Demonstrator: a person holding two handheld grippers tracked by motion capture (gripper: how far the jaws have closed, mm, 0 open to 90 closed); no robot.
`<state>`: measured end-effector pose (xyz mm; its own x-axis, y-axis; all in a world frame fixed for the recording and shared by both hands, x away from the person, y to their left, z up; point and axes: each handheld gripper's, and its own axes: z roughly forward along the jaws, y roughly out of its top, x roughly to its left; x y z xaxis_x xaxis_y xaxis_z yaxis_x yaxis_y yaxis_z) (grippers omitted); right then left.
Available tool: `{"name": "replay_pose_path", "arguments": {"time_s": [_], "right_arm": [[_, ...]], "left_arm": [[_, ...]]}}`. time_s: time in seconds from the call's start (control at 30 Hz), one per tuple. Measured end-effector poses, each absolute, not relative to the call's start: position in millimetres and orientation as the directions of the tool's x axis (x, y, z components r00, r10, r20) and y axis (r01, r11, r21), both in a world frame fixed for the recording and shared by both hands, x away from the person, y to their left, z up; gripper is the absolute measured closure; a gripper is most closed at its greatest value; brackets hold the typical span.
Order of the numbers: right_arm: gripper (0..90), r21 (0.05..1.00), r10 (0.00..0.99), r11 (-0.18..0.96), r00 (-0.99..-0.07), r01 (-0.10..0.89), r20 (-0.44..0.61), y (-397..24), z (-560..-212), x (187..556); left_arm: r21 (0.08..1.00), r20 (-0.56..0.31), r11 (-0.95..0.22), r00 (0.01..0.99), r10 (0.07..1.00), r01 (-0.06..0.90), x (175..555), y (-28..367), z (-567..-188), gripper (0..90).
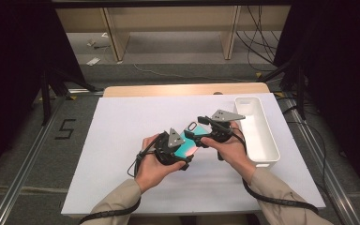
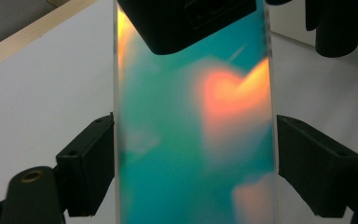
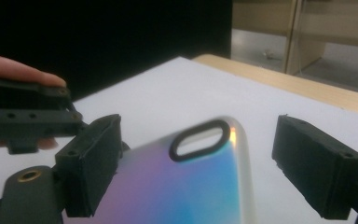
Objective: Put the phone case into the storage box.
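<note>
At centre frame, above the white sheet (image 1: 122,140), the left gripper (image 2: 193,163) clamps an iridescent phone case (image 2: 191,149) by its long edges. The right gripper (image 3: 198,163) straddles its camera-hole end, jaws apart. I'd square them before squeezing.

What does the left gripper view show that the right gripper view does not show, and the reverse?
Left gripper view: the left claw pressed on both long edges of the phone case, whose face glows teal and orange. Right gripper view: the case's oval camera opening, a fingertip at the left, and the right claw open, its right pad clear of the case. Both: the case and the white table cover with its wooden edge.
</note>
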<state>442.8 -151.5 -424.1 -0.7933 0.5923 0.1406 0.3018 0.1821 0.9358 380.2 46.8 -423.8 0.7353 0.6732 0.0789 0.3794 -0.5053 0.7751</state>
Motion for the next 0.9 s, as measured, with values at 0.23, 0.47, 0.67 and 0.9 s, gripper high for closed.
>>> {"name": "replay_pose_path", "arguments": {"time_s": [0.23,0.47,0.67,0.9], "right_arm": [[21.8,0.933,0.586,0.173,-0.794,0.316,0.160,-150.9,-424.8,444.3],[28.5,0.932,0.590,0.175,-0.792,0.316,0.158,-149.6,-424.2,444.1],[36.7,0.931,0.582,0.156,-0.792,0.331,0.184,-149.8,-425.1,444.4],[47.0,0.928,0.576,0.130,-0.789,0.348,0.215,-151.1,-425.9,444.9]], "left_arm": [[0.780,0.082,-0.505,0.739,0.669,0.370,380.0,46.2,-423.8,17.0],[0.782,0.083,-0.504,0.740,0.667,0.366,379.8,45.7,-423.8,17.0],[0.783,0.086,-0.505,0.741,0.666,0.363,380.0,46.1,-424.1,17.0],[0.782,0.087,-0.507,0.742,0.665,0.362,380.2,46.0,-424.6,16.9]]}}
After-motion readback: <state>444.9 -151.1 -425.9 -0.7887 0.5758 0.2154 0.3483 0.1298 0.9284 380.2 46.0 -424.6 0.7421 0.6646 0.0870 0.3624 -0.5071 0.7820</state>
